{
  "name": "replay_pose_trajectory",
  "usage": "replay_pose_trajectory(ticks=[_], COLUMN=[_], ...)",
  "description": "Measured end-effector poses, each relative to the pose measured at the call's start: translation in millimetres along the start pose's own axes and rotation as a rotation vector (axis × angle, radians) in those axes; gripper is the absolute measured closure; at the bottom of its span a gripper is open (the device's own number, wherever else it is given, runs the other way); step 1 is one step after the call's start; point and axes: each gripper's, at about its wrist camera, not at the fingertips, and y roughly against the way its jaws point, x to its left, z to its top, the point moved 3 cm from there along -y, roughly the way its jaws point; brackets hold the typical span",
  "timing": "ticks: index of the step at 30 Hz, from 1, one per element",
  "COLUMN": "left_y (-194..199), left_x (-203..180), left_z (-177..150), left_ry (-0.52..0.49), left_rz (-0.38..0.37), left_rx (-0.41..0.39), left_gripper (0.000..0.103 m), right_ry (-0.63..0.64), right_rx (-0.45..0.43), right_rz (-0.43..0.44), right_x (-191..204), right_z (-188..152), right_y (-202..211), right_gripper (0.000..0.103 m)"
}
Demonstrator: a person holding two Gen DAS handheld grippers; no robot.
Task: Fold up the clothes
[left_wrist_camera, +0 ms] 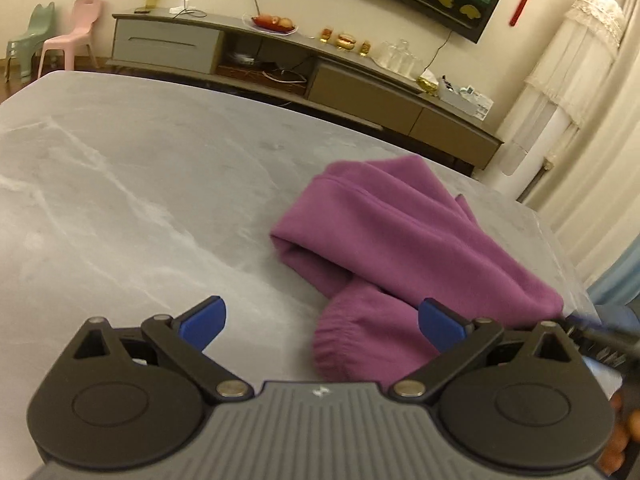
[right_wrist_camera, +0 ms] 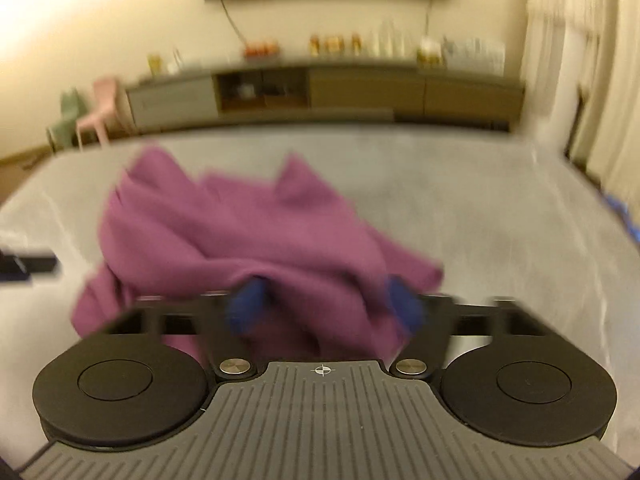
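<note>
A grey marble-look tabletop (left_wrist_camera: 120, 184) fills the left-wrist view, smooth and matte with pale veins; a long low cabinet (left_wrist_camera: 280, 64) runs along the cream wall at the top of the frame. The garment (left_wrist_camera: 400, 240), purple fleece, lies bunched at centre right, with a rounded fold toward the middle and an elastic, gathered cuff (left_wrist_camera: 340, 344) at lower centre. The left gripper (left_wrist_camera: 320, 322) has its blue fingers (left_wrist_camera: 204, 320) spread wide with nothing between them; the right-hand one overlaps the cloth in the picture, and I cannot tell whether it touches.

The right-wrist view is blurred. The same tabletop (right_wrist_camera: 500, 220) spans the middle, and the garment (right_wrist_camera: 240, 240) is heaped at centre left. The right gripper (right_wrist_camera: 324, 300) shows its fingers (right_wrist_camera: 248, 300) apart, with a hump of fleece rising between them; no pinch is visible, so it reads as open.

The fleece looks light, thick, limp and not slippery; it should drape and drag, not slide. A hem or the cuff seems the best hold.
</note>
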Motion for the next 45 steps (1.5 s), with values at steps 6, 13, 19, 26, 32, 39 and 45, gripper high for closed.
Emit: replay_pose_trajectory(ticks=[6, 13, 19, 26, 32, 39, 45], left_y=[-32, -95, 20, 62, -2, -8, -7], left_x=[-5, -38, -59, -37, 23, 16, 12], left_z=[25, 67, 116, 2, -70, -55, -11], left_ry=[0.057, -0.005, 0.025, -0.090, 0.080, 0.064, 0.030], left_rz=[-0.055, -0.023, -0.266, -0.164, -0.073, -0.074, -0.060], left_rx=[0.069, 0.087, -0.279, -0.107, 0.161, 0.072, -0.026], left_gripper=[0.000, 0.074, 0.089, 0.088, 0.074, 0.026, 0.090], right_ry=[-0.164, -0.234, -0.236, -0.259, -0.483, -0.381, -0.290], right_rx=[-0.053, 0.170, -0.249, -0.060, 0.109, 0.039, 0.171], right_rz=[0.046, 0.053, 0.223, 0.217, 0.226, 0.099, 0.419], right_x=[-20, -39, -26, -21, -40, -48, 4], right_z=[3, -21, 26, -5, -30, -15, -22], right_y=[-9, -87, 9, 20, -15, -4, -13], right_gripper=[0.013, 0.074, 0.092, 0.082, 0.034, 0.013, 0.096])
